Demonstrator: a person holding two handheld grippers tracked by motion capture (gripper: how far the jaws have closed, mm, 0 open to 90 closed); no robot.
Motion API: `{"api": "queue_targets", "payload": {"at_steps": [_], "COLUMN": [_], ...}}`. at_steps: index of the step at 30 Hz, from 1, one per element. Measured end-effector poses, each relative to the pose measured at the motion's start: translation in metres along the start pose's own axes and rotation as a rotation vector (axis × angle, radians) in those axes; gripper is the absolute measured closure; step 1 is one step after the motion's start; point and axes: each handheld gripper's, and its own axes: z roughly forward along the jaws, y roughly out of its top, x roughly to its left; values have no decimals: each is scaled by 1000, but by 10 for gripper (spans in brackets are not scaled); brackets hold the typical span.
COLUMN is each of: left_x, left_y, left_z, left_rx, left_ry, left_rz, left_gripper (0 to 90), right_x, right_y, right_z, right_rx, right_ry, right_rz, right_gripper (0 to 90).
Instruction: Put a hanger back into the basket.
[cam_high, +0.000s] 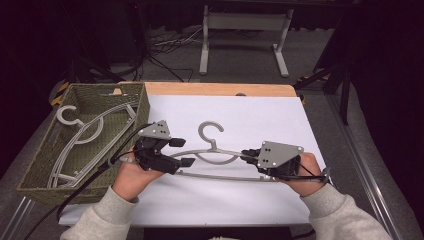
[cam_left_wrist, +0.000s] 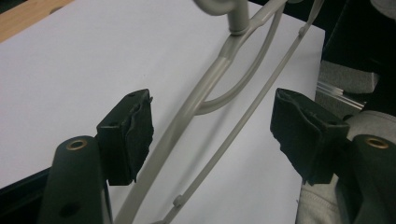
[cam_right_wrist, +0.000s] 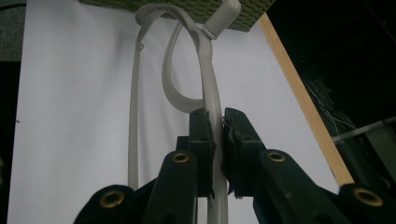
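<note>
My right gripper (cam_high: 248, 154) has its jaws clamped tight on the grey hanger (cam_high: 215, 161), pinching the right shoulder arm; in the right gripper view the pads (cam_right_wrist: 205, 135) squeeze that arm from both sides. The hanger sits at the middle of the white counter (cam_high: 250, 120), long axis running left to right across it, hook (cam_high: 210, 131) pointing away from me toward the far edge, its opening facing right. My left gripper (cam_high: 182, 152) sits at the hanger's left end with jaws wide; in the left gripper view the shoulder arm and thin bottom bar (cam_left_wrist: 243, 121) run up between them, with a clear gap to the right pad (cam_left_wrist: 303, 133), while the left pad (cam_left_wrist: 133, 133) sits just beside the arm. To my left, the woven basket (cam_high: 35, 172) has another grey hanger (cam_high: 85, 142) lying inside it.
</note>
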Motion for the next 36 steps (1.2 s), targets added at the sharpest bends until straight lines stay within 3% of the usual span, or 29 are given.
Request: {"api": "queue_targets", "payload": {"at_steps": [11, 15, 19, 24, 25, 31, 36], "left_x": [6, 4, -3, -1, -1, -6, -10], "left_y": [-1, -1, 2, 4, 4, 6, 7], "left_z": [14, 21, 25, 19, 19, 14, 12], "left_rx": [54, 106, 155, 136, 136, 121, 121], "left_ry": [-70, -95, -89, -177, -177, -259, -235], "left_rz": [44, 65, 115, 113, 113, 152, 167], "left_gripper": [312, 400, 582, 694, 726, 789, 800], "right_x": [4, 5, 6, 7, 7, 8, 6], "right_y": [7, 8, 8, 5, 5, 0, -4], "right_z": [-2, -1, 0, 0, 0, 1, 5], "right_rx": [-44, -57, -66, -72, -72, -56, -55], "right_ry": [37, 48, 61, 67, 67, 63, 67], "right_rz": [-11, -11, -18, -50, -50, -86, -68], "right_gripper": [827, 827, 827, 825, 825, 815, 807]}}
